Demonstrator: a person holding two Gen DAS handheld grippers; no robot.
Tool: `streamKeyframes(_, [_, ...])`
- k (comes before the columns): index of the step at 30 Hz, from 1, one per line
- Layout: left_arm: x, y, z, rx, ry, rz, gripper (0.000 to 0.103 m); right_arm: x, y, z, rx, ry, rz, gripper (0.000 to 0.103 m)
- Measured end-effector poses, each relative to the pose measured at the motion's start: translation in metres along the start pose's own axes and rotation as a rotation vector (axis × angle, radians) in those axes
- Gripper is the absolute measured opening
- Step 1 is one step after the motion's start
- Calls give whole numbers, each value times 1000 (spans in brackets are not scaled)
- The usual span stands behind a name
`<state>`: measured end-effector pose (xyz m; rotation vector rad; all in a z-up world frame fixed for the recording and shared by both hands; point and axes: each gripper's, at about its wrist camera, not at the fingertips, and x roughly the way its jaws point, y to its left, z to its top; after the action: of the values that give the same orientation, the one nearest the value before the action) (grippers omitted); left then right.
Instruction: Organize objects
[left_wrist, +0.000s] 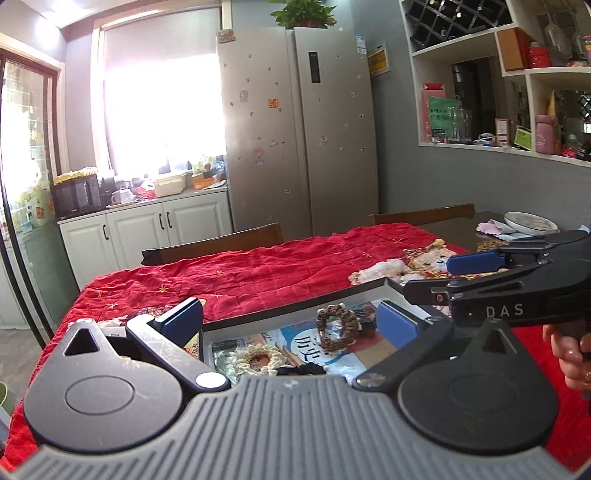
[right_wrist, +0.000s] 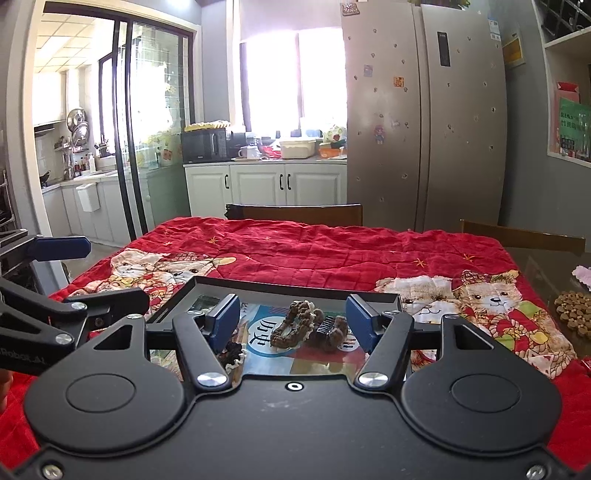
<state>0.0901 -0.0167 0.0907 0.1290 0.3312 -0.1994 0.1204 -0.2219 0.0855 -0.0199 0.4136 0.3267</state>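
Note:
A black-rimmed tray (left_wrist: 295, 308) (right_wrist: 295, 286) lies on the red quilt, with a printed picture as its floor. In it lie a brown crochet scrunchie (left_wrist: 338, 326) (right_wrist: 295, 325), a cream scrunchie (left_wrist: 258, 360), a black hair tie (left_wrist: 303, 369) and a dark claw clip (right_wrist: 327, 326). My left gripper (left_wrist: 288, 319) is open and empty above the tray's near side. My right gripper (right_wrist: 291, 323) is open and empty, its pads either side of the brown scrunchie and clip. The right gripper also shows in the left wrist view (left_wrist: 458, 275).
The red quilt (right_wrist: 332, 243) with bear prints covers the table. Wooden chair backs (right_wrist: 295, 212) stand at the far edge. A plate (left_wrist: 530, 223) and a pink cloth sit on bare tabletop at right. A fridge (right_wrist: 421, 110) and white cabinets stand behind.

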Motion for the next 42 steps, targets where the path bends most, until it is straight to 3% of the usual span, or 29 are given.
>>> streamKeyframes(17, [-33,-5,-7,11,-12,-31,103,-41,-10,-21,-11,28,10,63])
streamKeyframes(37, [-44,-1,-34,-12,49,-29,103,-76,-29,-62,-56,45,-77,67])
streamKeyframes(42, [-41,1,-49,-15,79,-36,103,-77,-47,-84,-9,57,-102,68])
